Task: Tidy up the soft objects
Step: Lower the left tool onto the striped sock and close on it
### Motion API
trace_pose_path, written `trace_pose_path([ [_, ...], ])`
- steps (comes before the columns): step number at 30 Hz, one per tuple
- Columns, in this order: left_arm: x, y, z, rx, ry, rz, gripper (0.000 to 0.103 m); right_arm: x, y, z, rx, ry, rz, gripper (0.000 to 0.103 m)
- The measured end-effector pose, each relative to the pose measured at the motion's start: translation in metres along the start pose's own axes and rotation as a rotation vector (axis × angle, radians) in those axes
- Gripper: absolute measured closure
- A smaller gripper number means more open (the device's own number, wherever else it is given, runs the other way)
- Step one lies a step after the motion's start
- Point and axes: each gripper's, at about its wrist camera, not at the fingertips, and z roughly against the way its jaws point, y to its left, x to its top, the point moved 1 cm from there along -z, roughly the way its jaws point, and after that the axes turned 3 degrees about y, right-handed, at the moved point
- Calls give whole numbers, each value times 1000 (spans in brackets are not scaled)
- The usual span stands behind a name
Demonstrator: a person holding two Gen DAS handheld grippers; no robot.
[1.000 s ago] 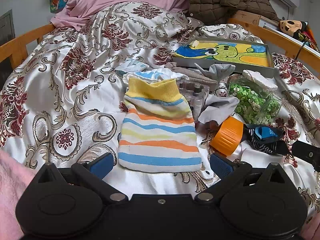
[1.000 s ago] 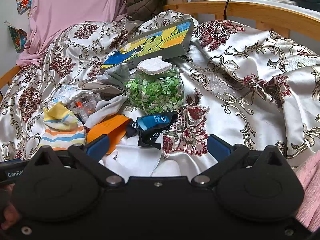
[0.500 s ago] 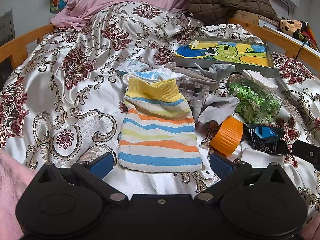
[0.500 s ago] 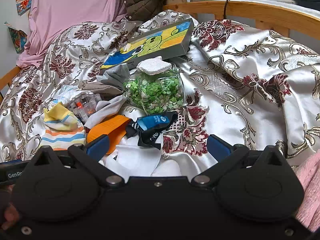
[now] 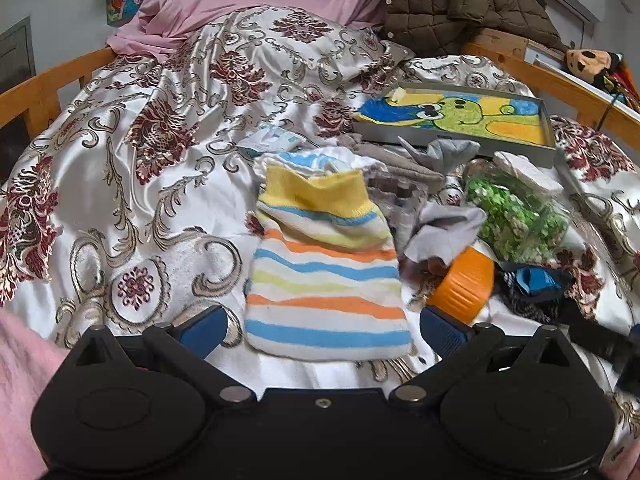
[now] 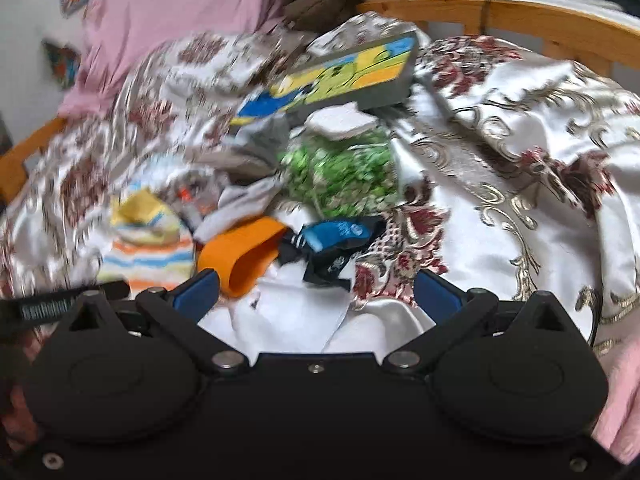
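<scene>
The left gripper (image 5: pixel 322 330) is held wide open, nothing between its fingers, low over the quilt (image 5: pixel 132 184). The striped sock (image 5: pixel 324 276) is seen lying flat just beyond it, yellow cuff at the far end. To its right, an orange lid (image 5: pixel 464 284) and a jar (image 5: pixel 516 216) of green bits are piled with grey cloth (image 5: pixel 444 228). The right gripper (image 6: pixel 316 294) is likewise spread open and empty, poised over white cloth (image 6: pixel 296 316); its view is blurred.
</scene>
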Motion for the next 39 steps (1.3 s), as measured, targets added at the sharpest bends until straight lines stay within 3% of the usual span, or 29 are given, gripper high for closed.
trace_pose_path([
  [5,15,10,-15,3,47,-1,1,5,25,-15,73,117,142,1],
  [9,20,20,-42,-27,166,40,2,2,48,-30,182,219,253,1],
  [11,21,22,-53,-38,212,55,4,-1,62,-37,194,247,300,2],
  [18,19,15,-75,-54,272,20,5,-11,84,-59,153,313,347,39],
  [20,19,12,-79,-60,284,12,8,-13,89,-65,140,322,348,45],
  [25,15,7,-80,-74,284,-9,23,-16,81,-65,141,333,311,70],
  [29,13,6,-77,-122,276,-8,65,-15,76,-58,147,315,302,90],
  [30,13,6,-76,-138,277,0,69,-14,77,-56,154,305,299,95],
  [33,12,5,-71,-157,265,1,76,-10,70,-46,175,269,292,101],
  [39,13,3,-44,-225,196,-3,83,3,64,-17,239,159,283,102],
])
